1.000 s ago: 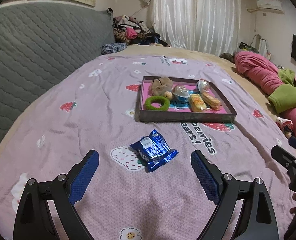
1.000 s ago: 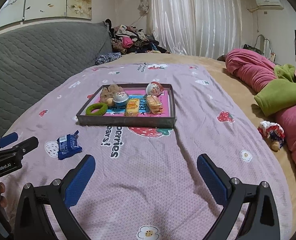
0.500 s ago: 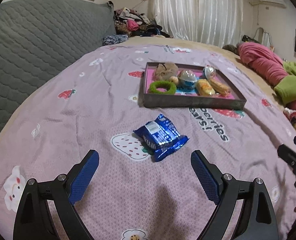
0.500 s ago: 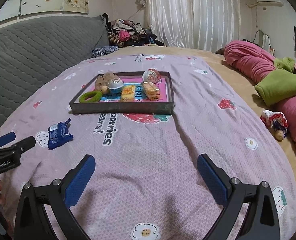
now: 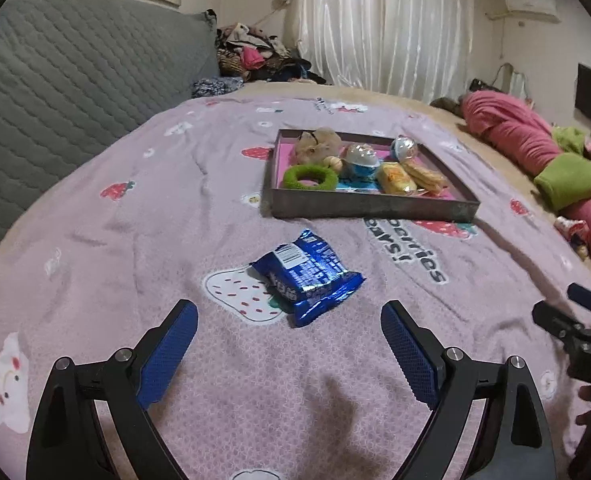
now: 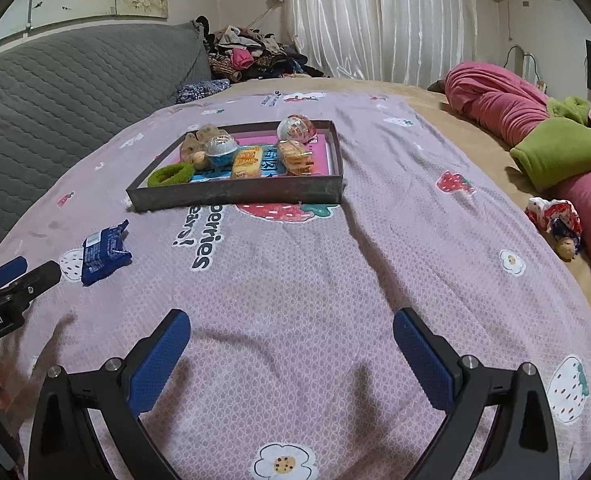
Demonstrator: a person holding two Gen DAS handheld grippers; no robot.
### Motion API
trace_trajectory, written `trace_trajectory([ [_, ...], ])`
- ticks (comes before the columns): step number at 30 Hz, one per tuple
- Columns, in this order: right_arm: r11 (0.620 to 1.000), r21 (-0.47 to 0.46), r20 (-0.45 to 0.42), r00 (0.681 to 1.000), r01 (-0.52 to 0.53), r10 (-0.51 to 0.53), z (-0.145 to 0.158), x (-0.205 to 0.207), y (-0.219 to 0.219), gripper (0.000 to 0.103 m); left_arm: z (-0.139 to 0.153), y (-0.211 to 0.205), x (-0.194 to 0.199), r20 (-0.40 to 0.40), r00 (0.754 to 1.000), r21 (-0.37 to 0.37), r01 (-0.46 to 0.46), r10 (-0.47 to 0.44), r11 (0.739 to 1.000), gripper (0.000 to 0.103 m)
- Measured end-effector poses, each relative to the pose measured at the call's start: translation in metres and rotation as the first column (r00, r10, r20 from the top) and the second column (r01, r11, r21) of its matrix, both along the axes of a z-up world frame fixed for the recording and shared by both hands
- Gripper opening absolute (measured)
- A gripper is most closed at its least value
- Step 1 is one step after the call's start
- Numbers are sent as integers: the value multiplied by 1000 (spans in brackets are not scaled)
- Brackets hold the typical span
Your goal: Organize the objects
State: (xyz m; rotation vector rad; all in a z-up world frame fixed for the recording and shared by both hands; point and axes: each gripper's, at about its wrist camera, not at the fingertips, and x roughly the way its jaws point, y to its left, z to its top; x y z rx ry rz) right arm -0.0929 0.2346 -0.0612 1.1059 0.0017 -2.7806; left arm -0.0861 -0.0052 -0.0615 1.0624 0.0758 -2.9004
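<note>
The left gripper [image 5: 289, 334] hangs low over the pink bedspread [image 5: 135, 216] with its 2 blue-padded fingers [image 5: 167, 354] spread wide and holding nothing; the blue snack packet [image 5: 307, 276] lies flat on the spread just ahead of it, at 12 o'clock from the fingertips, partly over a printed strawberry, and no pad touches it. Further on at 12 to 1 o'clock stands the dark shallow tray [image 5: 369, 208], well apart from the packet. Inside it I see a green ring [image 5: 310, 178] at the near left corner, a beige soft toy [image 5: 317, 146] behind it, a round blue capsule [image 5: 360, 159], 2 yellow wrapped snacks [image 5: 395, 178] and a clear ball [image 5: 404, 148] at the far side. The right gripper [image 6: 291, 354] is also released, its fingers [image 6: 157, 362] wide apart over bare spread, nothing between them. From it the packet [image 6: 103, 254] is at 10 o'clock and the tray [image 6: 235, 196] at 12 o'clock. A rolled red and green blanket [image 6: 535, 128] lies at 2 o'clock, and a small doll [image 6: 557, 224] is beside it
</note>
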Motion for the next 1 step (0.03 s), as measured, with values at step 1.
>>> trace_trajectory([
  [1, 1000, -1, 1, 1000, -1, 1, 0, 0, 0, 102, 0, 1, 0, 4, 1000, -6, 3, -3, 1000, 93],
])
